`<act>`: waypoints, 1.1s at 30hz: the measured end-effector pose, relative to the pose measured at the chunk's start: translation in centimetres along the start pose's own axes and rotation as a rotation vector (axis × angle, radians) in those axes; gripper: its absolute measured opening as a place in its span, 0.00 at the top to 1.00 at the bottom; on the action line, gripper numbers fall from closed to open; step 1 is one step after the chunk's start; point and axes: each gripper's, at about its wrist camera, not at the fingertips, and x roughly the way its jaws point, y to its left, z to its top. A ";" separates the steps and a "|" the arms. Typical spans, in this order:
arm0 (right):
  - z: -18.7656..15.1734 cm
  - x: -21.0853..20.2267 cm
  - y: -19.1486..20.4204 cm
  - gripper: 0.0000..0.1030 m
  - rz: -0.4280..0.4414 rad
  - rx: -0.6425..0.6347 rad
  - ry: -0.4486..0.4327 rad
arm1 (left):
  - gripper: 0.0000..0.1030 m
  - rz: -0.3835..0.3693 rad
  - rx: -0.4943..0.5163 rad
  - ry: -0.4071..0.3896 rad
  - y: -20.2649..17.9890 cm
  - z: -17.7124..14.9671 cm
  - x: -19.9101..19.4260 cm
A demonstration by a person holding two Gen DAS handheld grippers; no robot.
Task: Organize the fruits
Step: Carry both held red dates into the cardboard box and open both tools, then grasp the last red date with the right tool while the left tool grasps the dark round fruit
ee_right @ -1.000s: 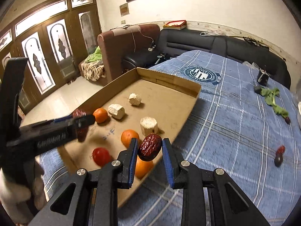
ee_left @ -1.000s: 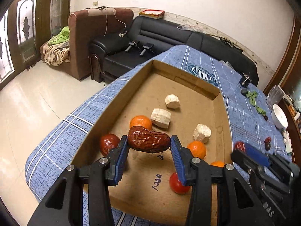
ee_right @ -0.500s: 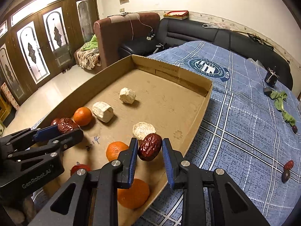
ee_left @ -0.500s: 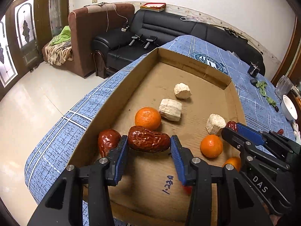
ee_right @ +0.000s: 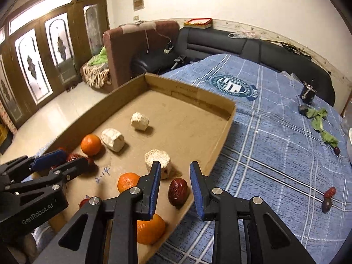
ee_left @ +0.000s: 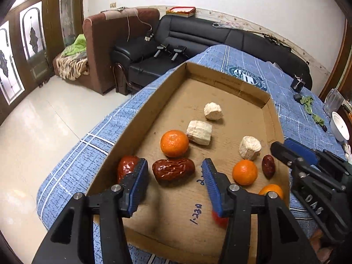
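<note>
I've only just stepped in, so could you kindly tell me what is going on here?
A person with two handheld grippers is sorting fruit into a cardboard tray. The left gripper, jaws opening, has a wrinkled red date lying loose between them. The right gripper stands open around a smaller date on the tray floor.

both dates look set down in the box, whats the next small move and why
Probably lift both grippers clear. The left gripper is opening, its pads off the wrinkled date lying on the cardboard box floor; the right gripper stands open around the smaller date.
</note>
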 end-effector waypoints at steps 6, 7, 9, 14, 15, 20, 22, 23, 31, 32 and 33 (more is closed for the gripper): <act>-0.4 -3.2 -1.5 0.68 -0.002 0.067 -0.051 | 0.42 0.008 0.047 -0.048 -1.6 0.0 -2.0; -0.6 -3.7 -1.8 0.68 -0.004 0.081 -0.057 | 0.42 0.010 0.061 -0.058 -2.1 -0.1 -2.5; -1.1 -4.4 -2.3 0.68 -0.002 0.100 -0.061 | 0.42 0.013 0.082 -0.071 -2.8 -0.2 -3.1; -2.5 -5.9 -3.3 0.67 -0.014 0.130 -0.069 | 0.42 0.028 0.136 -0.110 -4.8 -0.7 -4.9; -2.8 -6.2 -3.6 0.67 -0.016 0.139 -0.070 | 0.42 0.026 0.144 -0.118 -5.2 -0.8 -5.3; -4.1 -7.6 -5.2 0.67 -0.023 0.182 -0.076 | 0.42 0.021 0.189 -0.146 -7.2 -1.2 -6.8; -4.6 -8.2 -5.8 0.67 -0.026 0.198 -0.081 | 0.42 0.014 0.204 -0.153 -8.1 -1.3 -7.3; -4.9 -8.5 -6.2 0.67 -0.027 0.206 -0.083 | 0.42 0.012 0.210 -0.155 -8.4 -1.3 -7.5; -6.8 -10.2 -8.7 0.67 -0.042 0.259 -0.098 | 0.38 -0.008 0.286 -0.168 -12.0 -2.3 -8.5; -7.1 -10.4 -9.1 0.67 -0.043 0.267 -0.097 | 0.38 -0.013 0.294 -0.166 -12.4 -2.5 -8.6; -7.4 -10.6 -9.5 0.67 -0.044 0.276 -0.097 | 0.38 -0.017 0.302 -0.165 -12.8 -2.6 -8.6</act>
